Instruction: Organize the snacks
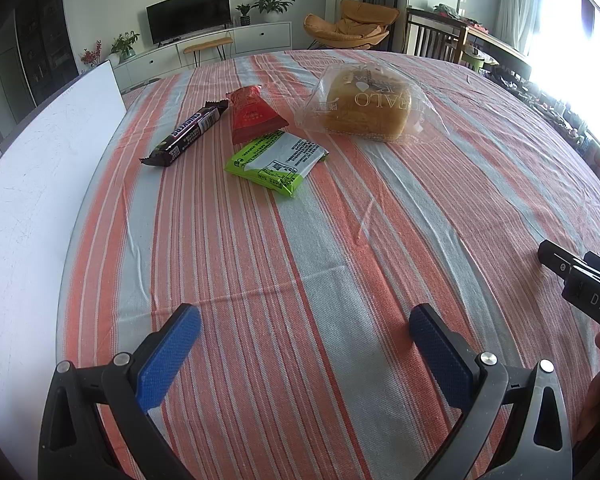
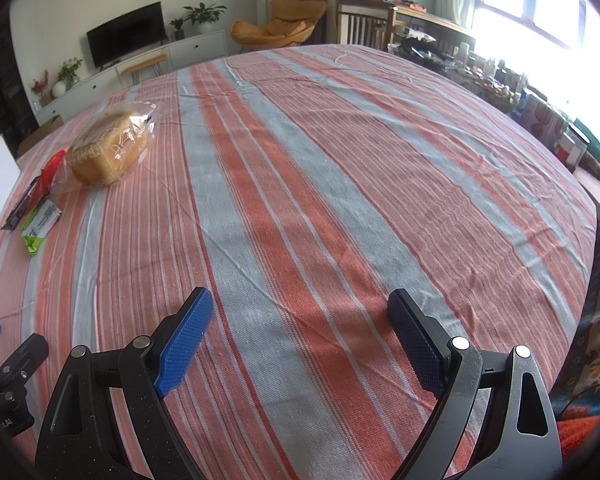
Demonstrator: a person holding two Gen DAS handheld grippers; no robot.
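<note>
Four snacks lie on the striped tablecloth (image 1: 300, 240). In the left wrist view a dark Snickers bar (image 1: 188, 133) lies far left, a red packet (image 1: 254, 117) beside it, a green-and-white packet (image 1: 278, 161) in front, and a bagged bread loaf (image 1: 366, 106) to the right. My left gripper (image 1: 305, 320) is open and empty, well short of them. My right gripper (image 2: 300, 304) is open and empty over bare cloth. In its view the loaf (image 2: 108, 148), red packet (image 2: 52, 170), Snickers bar (image 2: 24, 204) and green packet (image 2: 40, 224) lie far left.
A white board (image 1: 40, 184) stands along the table's left side. The right gripper's body (image 1: 584, 280) shows at the left view's right edge. Cluttered shelves (image 2: 540, 120) line the table's right side. A TV, cabinet and orange chair stand beyond.
</note>
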